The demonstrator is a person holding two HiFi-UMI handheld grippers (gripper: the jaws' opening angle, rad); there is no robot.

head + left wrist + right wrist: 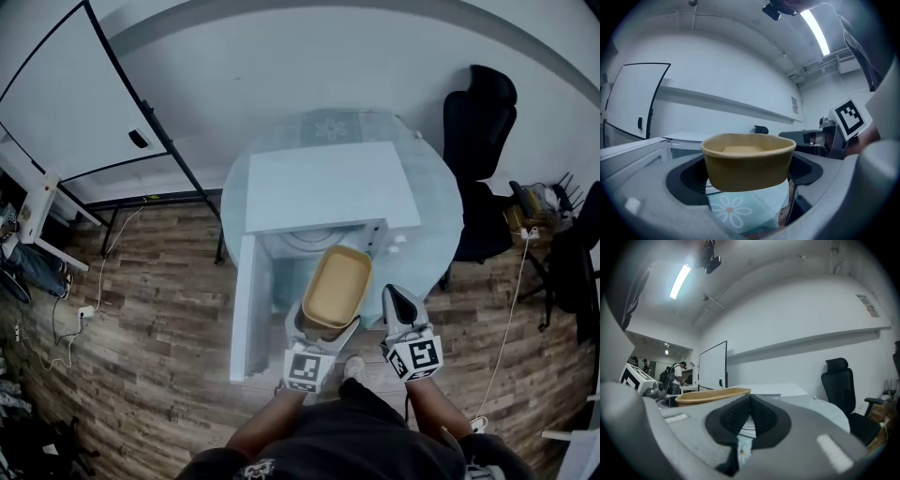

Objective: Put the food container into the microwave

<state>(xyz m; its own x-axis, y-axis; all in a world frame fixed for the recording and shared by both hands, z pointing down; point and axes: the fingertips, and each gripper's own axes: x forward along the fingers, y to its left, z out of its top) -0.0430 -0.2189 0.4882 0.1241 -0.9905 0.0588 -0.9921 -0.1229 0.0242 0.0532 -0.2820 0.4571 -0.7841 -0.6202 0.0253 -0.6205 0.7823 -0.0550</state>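
**Item:** food container, tan, open-topped, no lid.
**Location:** carried clear of the desk at the mouth of the microwave. We judge it not yet inside the cavity.

**Holders**
- Left gripper: jaws clamped on the container's near wall, so the far end hangs out unsupported.
- Right gripper: jaws pressed together on nothing, just beside the container's right flank.

**Hazards, as we judge them**
1. With a one-ended grip, the container could droop or twist in the jaws and spill. We cannot make out what lies inside.
2. The far rim could strike the lower or upper edge of the opening if it goes in too low or too high.
3. The front panel to the right of the opening sits near the container's right corner, so a drift rightward would catch there.
4. The idle right gripper could nudge the container sideways.

**Clearances**
- Left: the door stands swung wide open and walls that side. The left gripper is near its free edge, so there is little room to swing.
- Right: bare desk lies beyond the right gripper, and the black chair is well apart.
- Ahead: the cavity is open, and we see nothing in it.
- Near side: both grippers hang past the desk's rim, over the floor.
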